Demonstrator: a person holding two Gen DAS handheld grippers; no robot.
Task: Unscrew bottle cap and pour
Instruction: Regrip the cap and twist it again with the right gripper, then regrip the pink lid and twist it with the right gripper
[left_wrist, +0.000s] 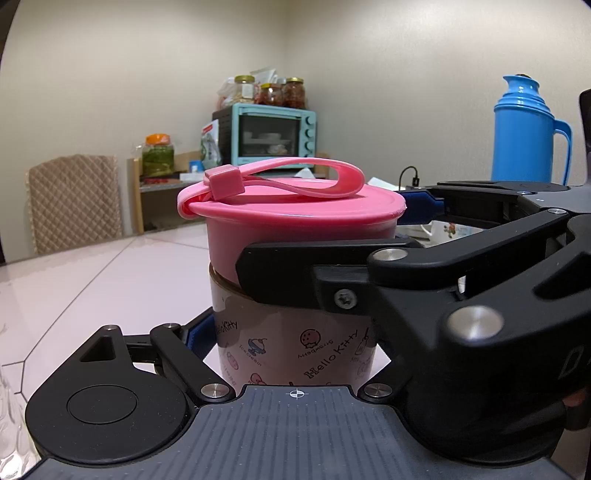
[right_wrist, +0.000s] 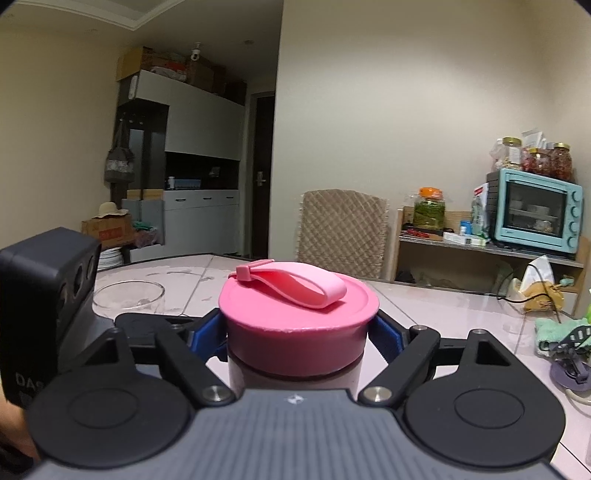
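Right wrist view, right gripper (right_wrist: 297, 338) fingers pinching pink cap (right_wrist: 297, 328), left gripper (left_wrist: 295, 332) clamping bottle (left_wrist: 295, 343), contents possibly pink.

Cap (right_wrist: 297, 325) on bottle (left_wrist: 291, 347)

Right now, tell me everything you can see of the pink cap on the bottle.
The pink cap is a wide, round, glossy plastic lid, still seated on the upright Hello Kitty bottle. A flat pink carry strap loops across its top from a small square block at the rim. Its edge flares out slightly. The right gripper is shut on the cap's skirt, blue pads on either side; the left gripper is shut on the bottle body below.
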